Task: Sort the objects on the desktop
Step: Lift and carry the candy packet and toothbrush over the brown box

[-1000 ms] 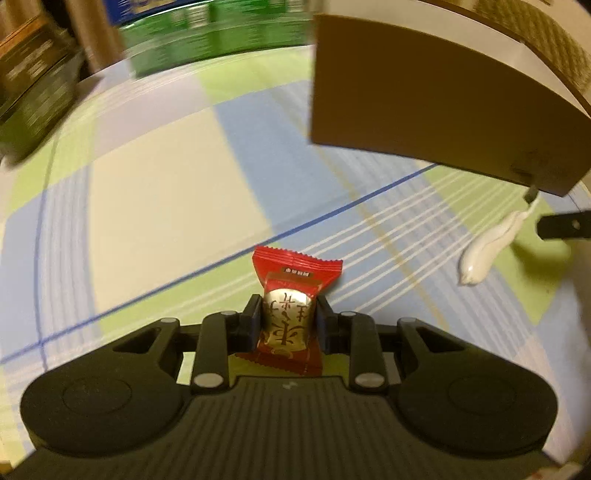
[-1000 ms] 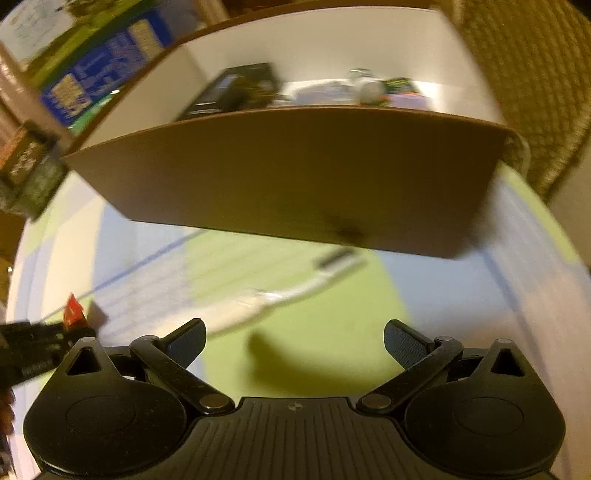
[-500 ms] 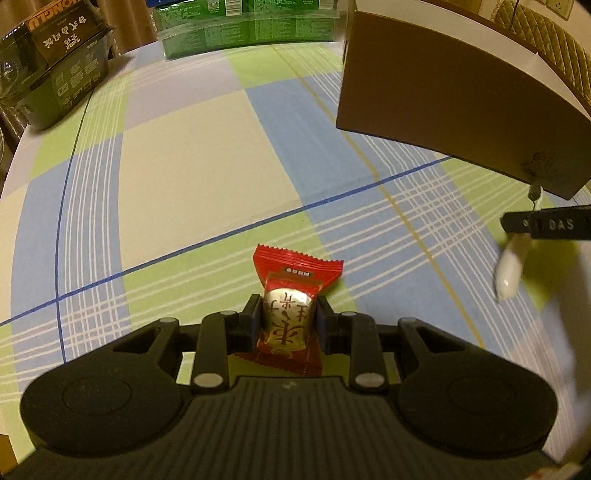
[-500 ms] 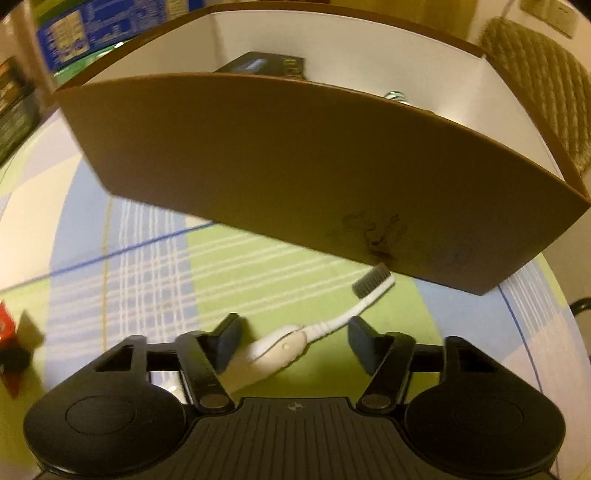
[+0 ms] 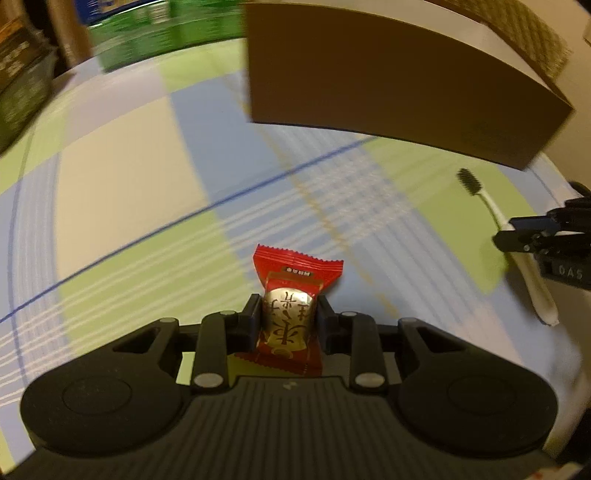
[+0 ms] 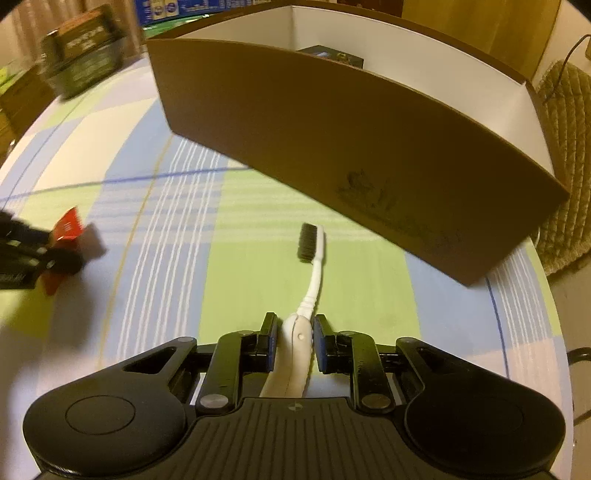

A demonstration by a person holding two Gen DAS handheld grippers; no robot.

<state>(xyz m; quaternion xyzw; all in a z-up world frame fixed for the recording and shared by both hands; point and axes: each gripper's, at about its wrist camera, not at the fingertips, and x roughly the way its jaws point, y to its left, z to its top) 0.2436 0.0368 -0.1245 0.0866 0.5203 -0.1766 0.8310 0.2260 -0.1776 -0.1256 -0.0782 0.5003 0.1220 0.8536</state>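
Observation:
My left gripper (image 5: 289, 312) is shut on a red-wrapped candy (image 5: 291, 295) with a gold middle, held just above the checked tablecloth. My right gripper (image 6: 295, 328) is shut on the handle of a white toothbrush (image 6: 314, 273) with black bristles pointing toward the brown box (image 6: 332, 122). In the left wrist view the toothbrush (image 5: 491, 210) and right gripper (image 5: 532, 236) show at the far right, and the box (image 5: 388, 81) stands ahead to the right. In the right wrist view the left gripper (image 6: 48, 254) and candy (image 6: 68, 229) show at the left edge.
The box is open-topped with white inner walls and holds a dark item (image 6: 332, 57). A dark green package (image 6: 85, 70) stands at the far left of the table, green boxes (image 5: 166, 33) at the far edge. A woven chair (image 6: 569, 155) stands right of the table.
My right gripper has closed on the toothbrush handle, and the brush now points straight ahead. My left gripper has swung toward the box, still holding the candy.

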